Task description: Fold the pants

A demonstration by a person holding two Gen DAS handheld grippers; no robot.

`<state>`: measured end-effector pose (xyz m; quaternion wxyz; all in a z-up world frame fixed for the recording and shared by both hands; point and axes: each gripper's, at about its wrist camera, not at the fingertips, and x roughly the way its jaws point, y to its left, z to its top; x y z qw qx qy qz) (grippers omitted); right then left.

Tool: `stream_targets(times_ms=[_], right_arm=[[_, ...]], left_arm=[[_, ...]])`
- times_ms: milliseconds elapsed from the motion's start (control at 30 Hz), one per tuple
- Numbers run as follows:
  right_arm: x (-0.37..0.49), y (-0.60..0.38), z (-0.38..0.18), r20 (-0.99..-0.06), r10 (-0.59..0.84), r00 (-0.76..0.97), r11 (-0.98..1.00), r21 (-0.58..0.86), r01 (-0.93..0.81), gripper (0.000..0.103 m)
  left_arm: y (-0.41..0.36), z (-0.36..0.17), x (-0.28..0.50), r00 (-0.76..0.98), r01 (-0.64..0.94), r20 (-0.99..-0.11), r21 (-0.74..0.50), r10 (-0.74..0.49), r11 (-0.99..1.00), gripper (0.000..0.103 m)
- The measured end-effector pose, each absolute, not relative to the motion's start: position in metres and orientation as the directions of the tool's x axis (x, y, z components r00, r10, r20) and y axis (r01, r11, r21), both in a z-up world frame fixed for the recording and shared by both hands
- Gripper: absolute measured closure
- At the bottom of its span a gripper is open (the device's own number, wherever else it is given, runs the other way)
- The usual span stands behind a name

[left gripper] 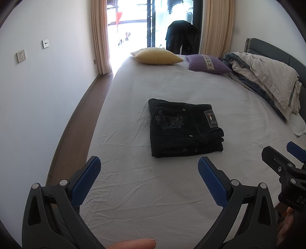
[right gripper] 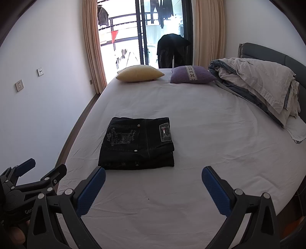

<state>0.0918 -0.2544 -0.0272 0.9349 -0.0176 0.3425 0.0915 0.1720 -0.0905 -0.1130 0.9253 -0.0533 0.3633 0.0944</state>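
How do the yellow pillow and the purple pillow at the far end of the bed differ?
The yellow pillow is plain, while the purple pillow carries a pale patterned band across its middle. The yellow pillow lies nearer the wall with the sockets; the purple pillow lies nearer the bunched duvet. Both rest flat on the white sheet, apart from each other and well beyond the folded pants.

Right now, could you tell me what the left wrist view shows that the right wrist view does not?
Only the left wrist view shows the right gripper, at its right edge, and a fingertip along the bottom. Only the right wrist view shows the left gripper, at its left edge, and a garment hanging on the balcony. Both show the folded black pants lying free on the bed sheet, a yellow pillow, a purple pillow, and open jaws.
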Motion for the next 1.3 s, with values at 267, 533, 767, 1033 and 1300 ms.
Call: stream_targets(times_ms=[267,533,767,1033,1300], right_arm=[[0.091,-0.254,-0.030,-0.646,0.161,0.746,0.982,0.031,-0.185,0.000],[0.089,-0.253,-0.032,-0.649,0.162,0.744,0.982,0.031,-0.187,0.000],[0.089,-0.253,-0.034,-0.650,0.164,0.742,0.982,0.032,-0.189,0.000],[0.088,-0.252,-0.035,-0.653,0.164,0.739,0.981,0.033,-0.189,0.000],[0.088,-0.252,-0.039,-0.656,0.167,0.736,0.981,0.035,-0.192,0.000]], left_arm=[[-0.091,-0.113,0.172,0.718,-0.214,-0.682,-0.030,0.137,0.976,0.000],[-0.093,-0.117,0.172,0.718,-0.211,-0.683,-0.030,0.134,0.977,0.000],[-0.094,-0.121,0.171,0.717,-0.211,-0.685,-0.030,0.133,0.977,0.000],[-0.095,-0.124,0.171,0.714,-0.209,-0.687,-0.031,0.131,0.977,0.000],[-0.095,-0.126,0.170,0.713,-0.209,-0.689,-0.032,0.130,0.977,0.000]])
